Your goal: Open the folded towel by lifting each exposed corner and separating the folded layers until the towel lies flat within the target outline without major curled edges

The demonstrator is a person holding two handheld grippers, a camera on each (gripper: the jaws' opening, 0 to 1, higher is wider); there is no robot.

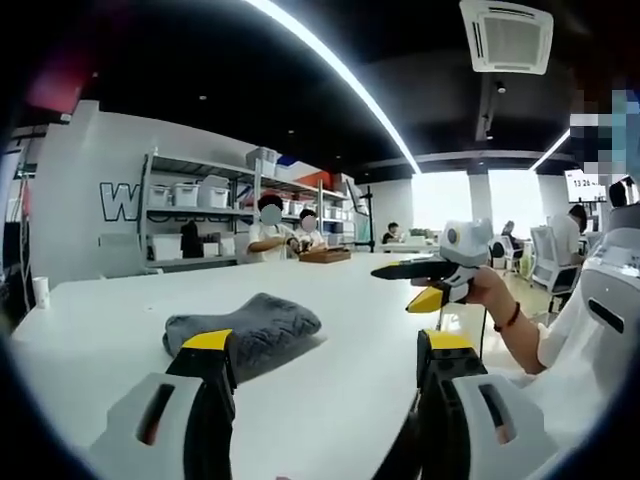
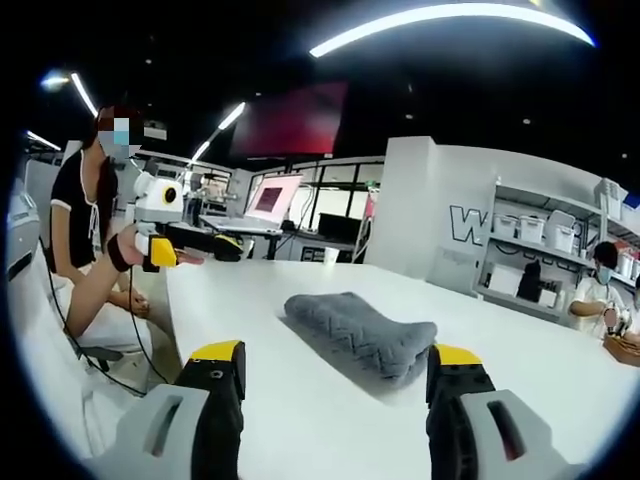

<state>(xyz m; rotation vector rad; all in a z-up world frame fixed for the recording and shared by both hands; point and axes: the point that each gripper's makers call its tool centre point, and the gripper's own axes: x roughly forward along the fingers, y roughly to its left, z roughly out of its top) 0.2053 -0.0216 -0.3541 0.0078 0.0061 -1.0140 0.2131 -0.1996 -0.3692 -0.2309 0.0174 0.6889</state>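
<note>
Grey and still folded, the towel (image 1: 243, 331) lies on the white table (image 1: 340, 300), well apart from both grippers. In the left gripper view it sits just beyond the left jaw; in the right gripper view it sits between the two jaws and further off, its ribbed weave and a rounded fold edge facing the camera. Nothing has been opened yet, so the task looks to be at its very start.

The left gripper (image 1: 330, 345) has its yellow-tipped jaws spread wide and empty. The right gripper (image 2: 335, 358) is likewise spread and holds nothing; it also appears in the left gripper view, raised above the table's far side in the person's hand.

The likely trouble from here is the grip. The towel looks thick and soft, and a jaw coming down on the fold could pinch several layers at once, so that the whole bundle lifts or drags across the smooth table instead of one layer peeling away. A pull from one side alone could also slide the towel out of place or leave an edge curled under.

No target outline can be made out on the table in either view. The towel's corners are hard to tell apart: the layers merge into one lump, and its far side is hidden by its own bulk. How many times it is folded cannot be told.
</note>
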